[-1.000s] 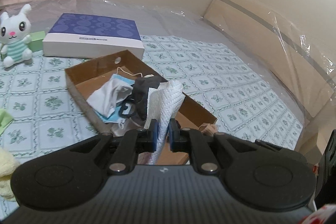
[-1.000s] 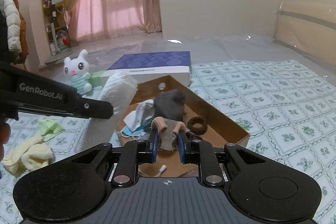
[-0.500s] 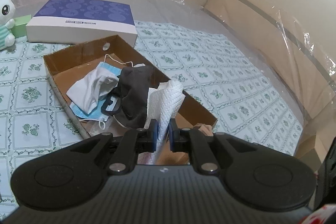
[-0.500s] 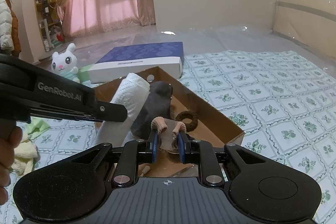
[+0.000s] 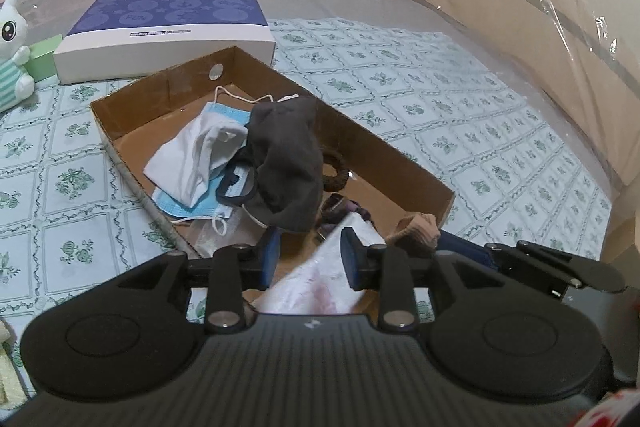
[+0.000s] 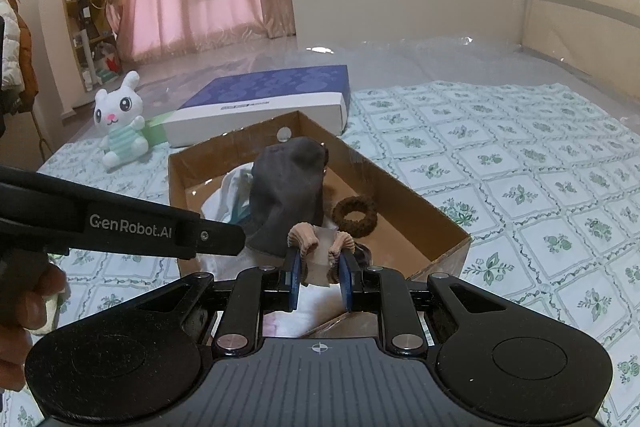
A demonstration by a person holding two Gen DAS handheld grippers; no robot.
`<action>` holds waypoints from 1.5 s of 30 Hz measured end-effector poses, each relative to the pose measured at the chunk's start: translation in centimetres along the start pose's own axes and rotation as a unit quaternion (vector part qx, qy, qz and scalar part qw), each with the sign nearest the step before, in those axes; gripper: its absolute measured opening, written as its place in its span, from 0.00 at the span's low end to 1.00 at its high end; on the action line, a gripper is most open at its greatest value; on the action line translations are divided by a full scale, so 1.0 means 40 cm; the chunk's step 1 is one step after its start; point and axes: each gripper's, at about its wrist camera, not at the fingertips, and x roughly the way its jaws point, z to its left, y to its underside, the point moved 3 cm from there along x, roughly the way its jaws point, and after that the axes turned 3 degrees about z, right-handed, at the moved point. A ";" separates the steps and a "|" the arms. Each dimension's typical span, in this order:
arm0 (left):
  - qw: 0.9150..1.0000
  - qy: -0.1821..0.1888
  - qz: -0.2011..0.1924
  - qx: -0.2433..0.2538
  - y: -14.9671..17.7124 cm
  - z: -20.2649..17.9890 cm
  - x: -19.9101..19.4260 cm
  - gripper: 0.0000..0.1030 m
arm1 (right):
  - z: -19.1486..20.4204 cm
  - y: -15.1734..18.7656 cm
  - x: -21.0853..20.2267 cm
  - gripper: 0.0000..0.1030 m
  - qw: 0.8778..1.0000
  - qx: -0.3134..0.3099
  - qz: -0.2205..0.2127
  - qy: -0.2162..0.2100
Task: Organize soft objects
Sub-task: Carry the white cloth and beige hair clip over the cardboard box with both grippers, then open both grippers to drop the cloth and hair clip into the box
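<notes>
Your left gripper (image 5: pixel 308 259) is opening its jaws, the white paper towel (image 5: pixel 320 287) loose between them at lower centre. Your right gripper (image 6: pixel 320 281) pinches a tan sock (image 6: pixel 320 243), angled down over the cardboard box (image 5: pixel 400 155). Inside it lie a grey cloth (image 5: pixel 288 163), face masks (image 5: pixel 200 163) and a brown scrunchie (image 6: pixel 355 215).

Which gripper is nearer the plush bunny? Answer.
Left. The left gripper, jaws opening around a white towel, is on the plush bunny's side; the right gripper sits beyond it.
</notes>
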 end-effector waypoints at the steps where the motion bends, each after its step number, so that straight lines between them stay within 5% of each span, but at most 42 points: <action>1: 1.000 -0.002 0.000 -0.001 0.000 0.004 0.000 0.28 | 0.000 0.001 0.001 0.19 1.000 -0.001 0.001 0.000; 16: 0.999 -0.036 -0.004 0.001 -0.013 0.050 0.006 0.28 | -0.016 -0.017 0.023 0.20 1.000 0.004 -0.002 0.026; 18: 0.999 -0.042 -0.007 0.002 -0.017 0.058 0.006 0.31 | -0.026 -0.025 0.025 0.33 0.999 0.010 -0.013 0.032; 20: 0.999 -0.046 -0.010 0.001 -0.020 0.066 0.003 0.34 | -0.036 -0.034 0.026 0.60 0.999 0.018 -0.023 0.045; 21: 0.999 -0.047 -0.011 0.001 -0.021 0.070 0.000 0.35 | -0.039 -0.037 0.021 0.62 0.998 0.020 -0.033 0.049; 45: 0.996 -0.088 -0.034 0.009 0.057 0.146 -0.182 0.46 | 0.049 0.018 -0.096 0.63 0.999 0.044 -0.008 0.008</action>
